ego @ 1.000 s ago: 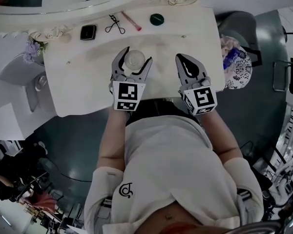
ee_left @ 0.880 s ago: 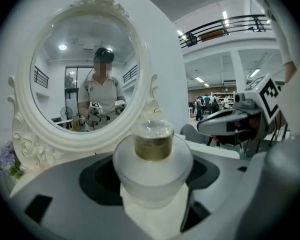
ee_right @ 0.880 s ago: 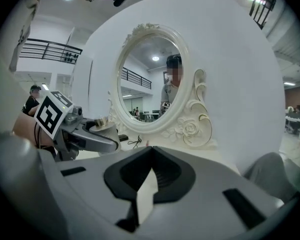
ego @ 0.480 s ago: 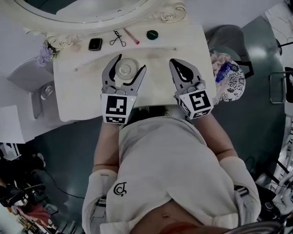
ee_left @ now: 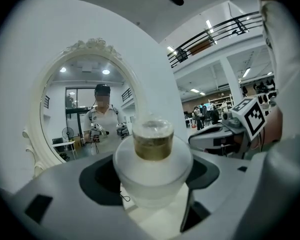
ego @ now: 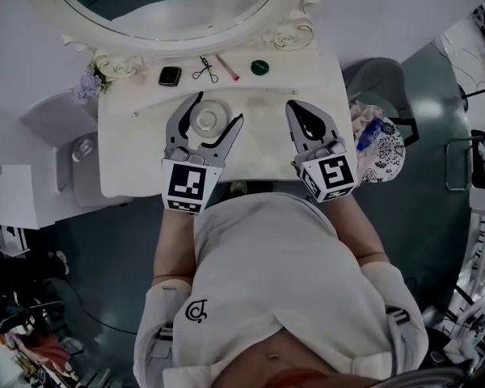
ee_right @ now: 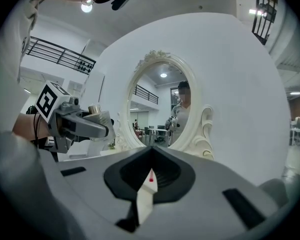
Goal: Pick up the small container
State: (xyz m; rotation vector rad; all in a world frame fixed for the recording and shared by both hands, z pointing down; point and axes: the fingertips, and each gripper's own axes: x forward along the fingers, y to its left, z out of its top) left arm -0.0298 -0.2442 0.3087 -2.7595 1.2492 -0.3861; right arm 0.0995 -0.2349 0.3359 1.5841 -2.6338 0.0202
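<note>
Both claws are higher now than a second ago, and the white table looks smaller under them. The left claw pinches the small container on both sides and holds it up over the left half of the table. The small container is a frosty white jar with a gold neck and a clear top. The right claw is pressed together with nothing in it and hangs over the right half. At the far edge of the table lie a black case, a pink stick and a green lid. Behind them stands a big round mirror.
</note>
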